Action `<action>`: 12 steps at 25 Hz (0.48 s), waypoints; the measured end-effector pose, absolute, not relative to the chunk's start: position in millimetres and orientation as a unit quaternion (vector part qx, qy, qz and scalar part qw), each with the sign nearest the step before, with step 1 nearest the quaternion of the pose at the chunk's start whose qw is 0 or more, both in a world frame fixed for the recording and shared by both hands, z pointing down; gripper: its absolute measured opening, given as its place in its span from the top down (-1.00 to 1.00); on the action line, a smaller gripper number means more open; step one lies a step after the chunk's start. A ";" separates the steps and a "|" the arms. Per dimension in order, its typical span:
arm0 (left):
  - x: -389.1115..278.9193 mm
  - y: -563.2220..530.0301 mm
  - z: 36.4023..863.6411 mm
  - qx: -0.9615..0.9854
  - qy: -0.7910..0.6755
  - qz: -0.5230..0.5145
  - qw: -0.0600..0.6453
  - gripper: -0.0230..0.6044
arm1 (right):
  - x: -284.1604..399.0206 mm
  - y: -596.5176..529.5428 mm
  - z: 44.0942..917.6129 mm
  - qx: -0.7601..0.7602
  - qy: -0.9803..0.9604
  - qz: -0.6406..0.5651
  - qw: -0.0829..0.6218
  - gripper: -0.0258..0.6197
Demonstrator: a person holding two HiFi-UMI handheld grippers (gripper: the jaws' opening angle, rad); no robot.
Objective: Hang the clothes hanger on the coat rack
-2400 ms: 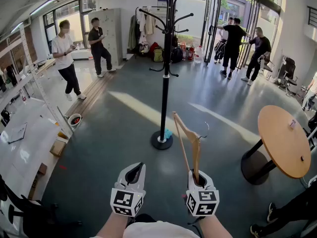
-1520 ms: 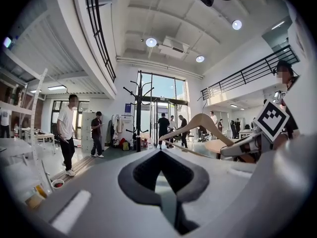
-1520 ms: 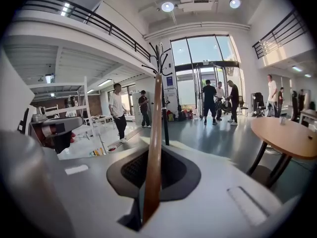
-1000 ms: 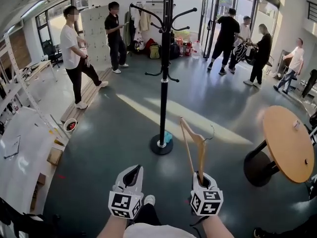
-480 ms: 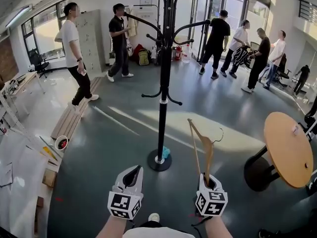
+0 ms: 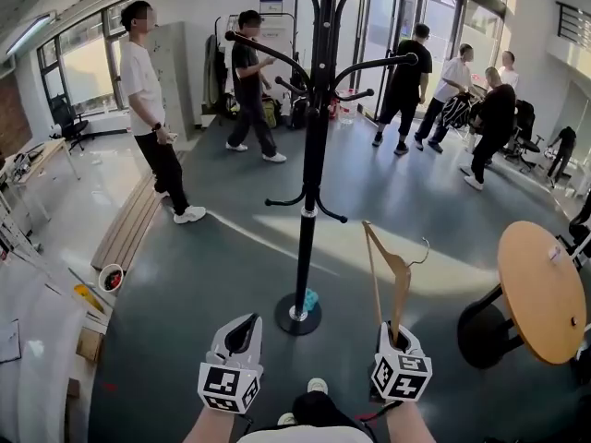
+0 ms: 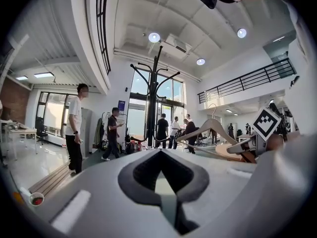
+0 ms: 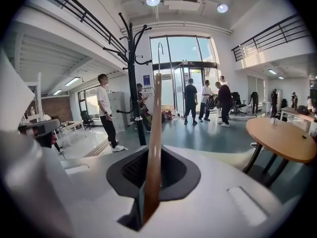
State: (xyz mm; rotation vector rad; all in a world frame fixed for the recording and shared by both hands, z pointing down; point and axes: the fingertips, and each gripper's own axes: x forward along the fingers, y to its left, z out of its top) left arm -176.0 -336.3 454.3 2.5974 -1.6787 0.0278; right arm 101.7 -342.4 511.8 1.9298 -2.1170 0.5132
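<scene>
The black coat rack (image 6: 309, 164) stands on its round base (image 6: 297, 317) straight ahead, its curved hooks spreading above. My right gripper (image 6: 397, 340) is shut on the lower end of a wooden clothes hanger (image 6: 392, 275), which stands upright with its metal hook (image 6: 423, 247) to the right. In the right gripper view the hanger's wood (image 8: 153, 133) rises from between the jaws, and the rack (image 8: 132, 83) is ahead on the left. My left gripper (image 6: 242, 335) is shut and holds nothing. From the left gripper view I see the rack (image 7: 152, 108) and the hanger (image 7: 213, 128).
A round wooden table (image 6: 545, 289) on a dark pedestal stands at the right. A person in white (image 6: 148, 100) stands at the left, and several other people stand farther back by the glass doors. A white bench (image 6: 37, 321) and boxes lie at the left.
Both grippers have travelled forward with the hanger still held upright. The coat rack is nearer and larger in view. The people at the back have walked about.
</scene>
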 end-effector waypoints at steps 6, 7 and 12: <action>-165.4 -380.1 448.1 0.831 -0.556 0.005 0.012 0.93 | 110.8 -397.0 510.3 0.646 -0.736 0.168 0.114 0.75; -162.3 -388.9 447.2 0.830 -0.557 0.004 0.011 0.93 | 111.5 -408.0 508.8 0.642 -0.740 0.165 0.114 0.76; -150.1 -429.0 430.3 0.826 -0.563 -0.007 -0.016 0.93 | 110.1 -462.0 490.3 0.623 -0.761 0.143 0.112 0.76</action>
